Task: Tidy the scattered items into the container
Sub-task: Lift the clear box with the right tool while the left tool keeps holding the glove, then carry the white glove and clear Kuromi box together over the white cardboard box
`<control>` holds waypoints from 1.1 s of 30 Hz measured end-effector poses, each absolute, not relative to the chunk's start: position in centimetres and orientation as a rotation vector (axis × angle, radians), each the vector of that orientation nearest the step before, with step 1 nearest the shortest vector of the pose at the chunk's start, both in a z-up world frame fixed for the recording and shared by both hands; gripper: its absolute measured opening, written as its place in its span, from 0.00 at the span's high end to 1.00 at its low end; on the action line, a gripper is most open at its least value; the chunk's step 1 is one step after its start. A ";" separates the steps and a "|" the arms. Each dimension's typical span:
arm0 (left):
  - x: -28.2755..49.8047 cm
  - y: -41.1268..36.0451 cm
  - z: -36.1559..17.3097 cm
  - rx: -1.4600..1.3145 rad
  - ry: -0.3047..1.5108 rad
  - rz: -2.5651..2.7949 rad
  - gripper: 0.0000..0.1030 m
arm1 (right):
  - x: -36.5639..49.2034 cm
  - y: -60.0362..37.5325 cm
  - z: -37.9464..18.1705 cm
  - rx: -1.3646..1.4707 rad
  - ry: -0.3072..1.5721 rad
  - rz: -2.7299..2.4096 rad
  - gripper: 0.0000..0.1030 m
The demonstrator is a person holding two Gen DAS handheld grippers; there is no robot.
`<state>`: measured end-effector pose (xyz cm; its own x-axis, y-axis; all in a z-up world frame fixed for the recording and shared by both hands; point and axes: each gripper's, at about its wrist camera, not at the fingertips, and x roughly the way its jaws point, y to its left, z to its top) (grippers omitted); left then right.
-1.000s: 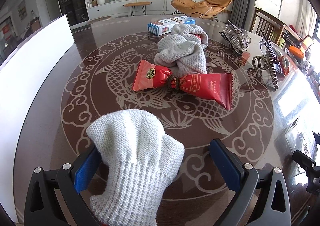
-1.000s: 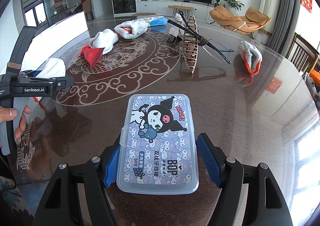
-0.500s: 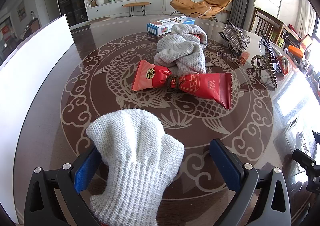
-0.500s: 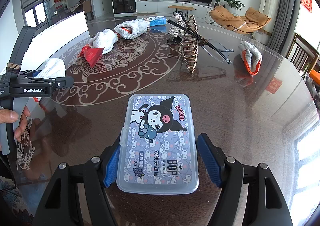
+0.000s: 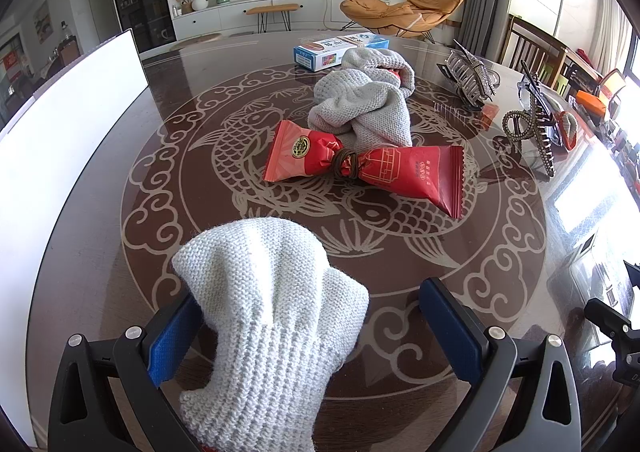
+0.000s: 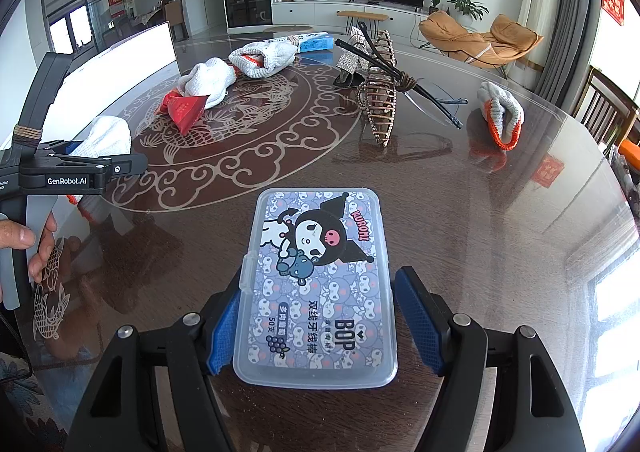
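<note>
Right gripper [image 6: 320,316] fingers straddle clear cartoon-printed plastic floss box [image 6: 316,284], unclenched; left gripper [image 5: 308,332] spread around white knitted glove [image 5: 264,312]. Risks: smooth box skids on the glass, limp glove snags.

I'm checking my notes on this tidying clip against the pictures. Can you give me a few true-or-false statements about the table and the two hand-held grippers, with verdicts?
1. A white knit glove lies between the open fingers of the left hand-held gripper. True.
2. The floss box in front of the right hand-held gripper has its lid open. False: the lid is shut.
3. The two red packets are tied together at the middle. True.
4. The red packets lie on top of the blue carton. False: they lie on the table, nearer than the grey glove; the carton is beyond it.
5. A glove with an orange cuff lies apart from the others. True.
</note>
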<state>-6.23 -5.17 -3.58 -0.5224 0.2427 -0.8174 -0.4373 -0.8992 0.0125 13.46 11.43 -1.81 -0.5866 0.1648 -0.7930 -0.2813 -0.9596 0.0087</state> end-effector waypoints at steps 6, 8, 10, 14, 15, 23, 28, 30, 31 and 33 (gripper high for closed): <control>-6.2 -5.2 -3.6 -1.253 0.305 2.425 0.00 | 13.4 11.4 -1.8 -1.273 0.195 2.587 0.30; -6.2 -5.2 -3.6 -1.252 0.304 2.427 0.00 | 13.5 11.4 -1.8 -1.273 0.195 2.587 0.30; -6.2 -5.2 -3.6 -1.251 0.304 2.427 0.00 | 13.4 11.4 -1.8 -1.273 0.195 2.586 0.30; -6.2 -5.2 -3.6 -1.251 0.304 2.426 0.00 | 13.4 11.4 -1.8 -1.272 0.193 2.586 0.30; -6.2 -5.2 -3.6 -1.251 0.305 2.426 0.00 | 13.4 11.4 -1.8 -1.272 0.193 2.586 0.30; -6.1 -5.2 -3.7 -1.249 0.306 2.428 0.00 | 13.5 11.4 -1.8 -1.272 0.193 2.585 0.30; -6.1 -5.2 -3.7 -1.249 0.306 2.427 0.00 | 13.5 11.4 -1.8 -1.272 0.193 2.585 0.30; -6.1 -5.3 -3.7 -1.250 0.307 2.430 0.00 | 13.5 11.5 -1.8 -1.272 0.194 2.585 0.30; -6.1 -5.3 -3.7 -1.252 0.305 2.431 0.00 | 13.5 11.4 -1.8 -1.272 0.193 2.584 0.30; -6.0 -5.3 -3.7 -1.253 0.304 2.433 0.00 | 13.4 11.4 -1.8 -1.272 0.194 2.584 0.30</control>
<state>-6.04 -5.34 -3.69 -0.5272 0.2377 -0.8159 -0.4312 -0.9021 0.0158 13.45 11.45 -1.82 -0.5858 0.1673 -0.7930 -0.2835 -0.9589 0.0072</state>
